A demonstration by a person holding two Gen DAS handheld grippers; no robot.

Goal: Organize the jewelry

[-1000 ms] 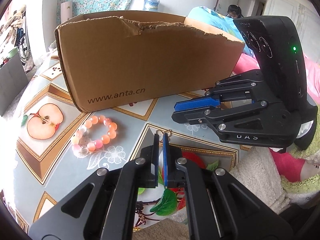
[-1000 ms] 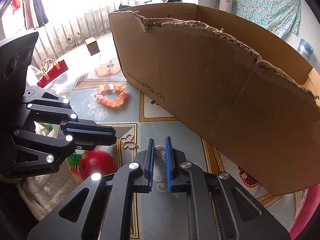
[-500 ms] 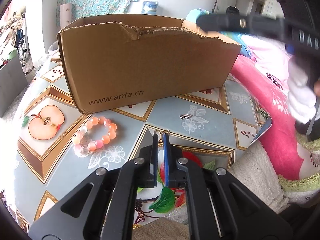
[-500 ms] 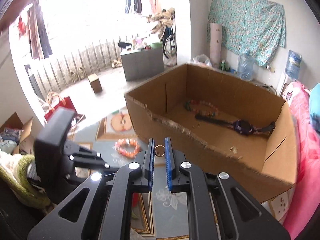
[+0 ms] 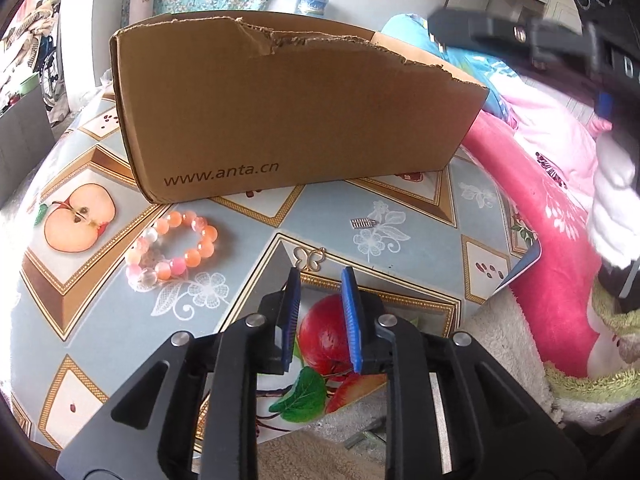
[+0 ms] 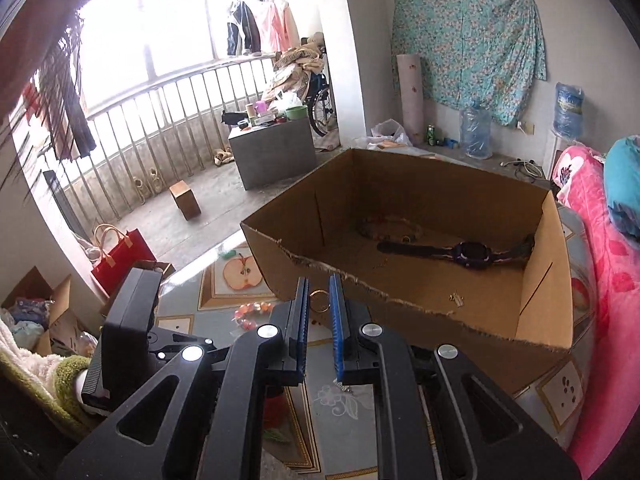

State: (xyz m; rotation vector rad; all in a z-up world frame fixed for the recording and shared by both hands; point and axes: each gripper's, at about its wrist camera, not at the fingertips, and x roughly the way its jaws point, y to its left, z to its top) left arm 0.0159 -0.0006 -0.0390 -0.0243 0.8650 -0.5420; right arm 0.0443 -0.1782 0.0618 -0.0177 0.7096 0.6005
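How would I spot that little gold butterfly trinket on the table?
Start at the big cardboard box printed with a web address. On the fruit-patterned tablecloth before it lies an orange beaded bracelet; to its right sits the butterfly charm. It is thin gold wire, flat, unlike the chunky beads.

The table (image 5: pixel 404 204) is covered with a fruit-print cloth (halved apple, red apple, diamond borders). Directly on it: a torn-edged cardboard box (image 5: pixel 288 112) printed "www.anta.cn"; a pink-and-orange bead bracelet (image 5: pixel 172 252) just in front of the box's left end; a gold butterfly charm (image 5: pixel 309 257); a small silver rectangular charm (image 5: pixel 363 222) near a white flower motif.
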